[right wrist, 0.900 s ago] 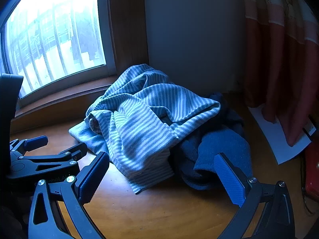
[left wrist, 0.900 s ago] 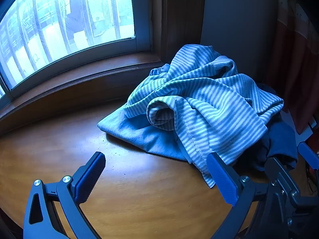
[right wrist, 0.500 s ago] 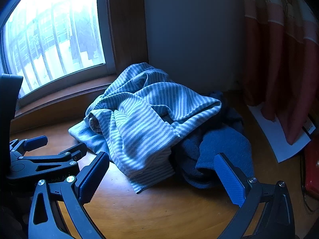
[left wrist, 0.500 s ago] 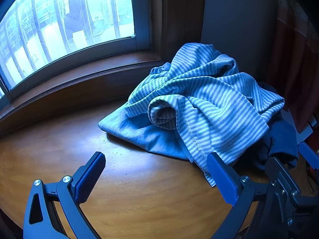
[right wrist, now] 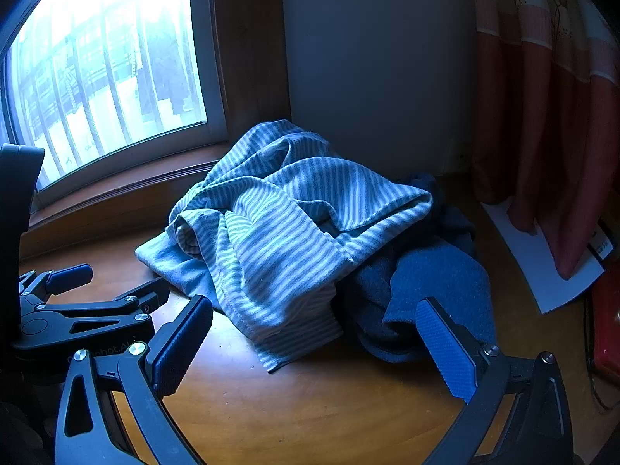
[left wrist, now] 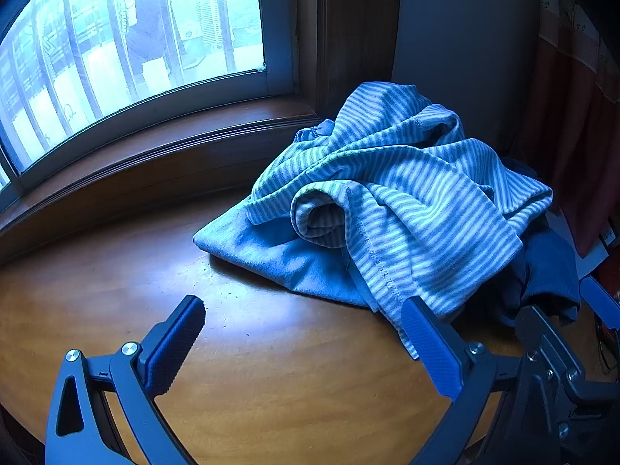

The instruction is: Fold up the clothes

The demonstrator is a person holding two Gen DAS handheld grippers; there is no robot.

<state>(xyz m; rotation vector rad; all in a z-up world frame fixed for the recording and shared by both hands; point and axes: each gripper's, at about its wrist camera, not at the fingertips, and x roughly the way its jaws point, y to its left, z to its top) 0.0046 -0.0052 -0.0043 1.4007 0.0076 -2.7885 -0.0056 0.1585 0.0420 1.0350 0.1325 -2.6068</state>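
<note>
A crumpled blue-and-white striped garment (left wrist: 407,193) (right wrist: 286,224) lies heaped on the wooden table (left wrist: 271,368), over a plain light-blue cloth (left wrist: 279,255). A dark blue fleece garment (right wrist: 438,279) (left wrist: 550,271) sits bunched at its right side. My left gripper (left wrist: 304,329) is open just short of the pile, its right finger near the striped hem. My right gripper (right wrist: 314,333) is open too, with the striped hem and the fleece edge lying ahead between its fingers. Neither holds anything.
A window with bars (left wrist: 128,46) and a wooden sill (left wrist: 155,155) run along the back left. A grey wall (right wrist: 379,69) stands behind the pile. Red curtains (right wrist: 542,116) hang at right over a white sheet of paper (right wrist: 542,267). The left gripper's body (right wrist: 77,310) shows beside the right one.
Both grippers have crept slightly closer to the pile; the clothes look a little larger. Nothing was grasped and the clothes have not shifted.
</note>
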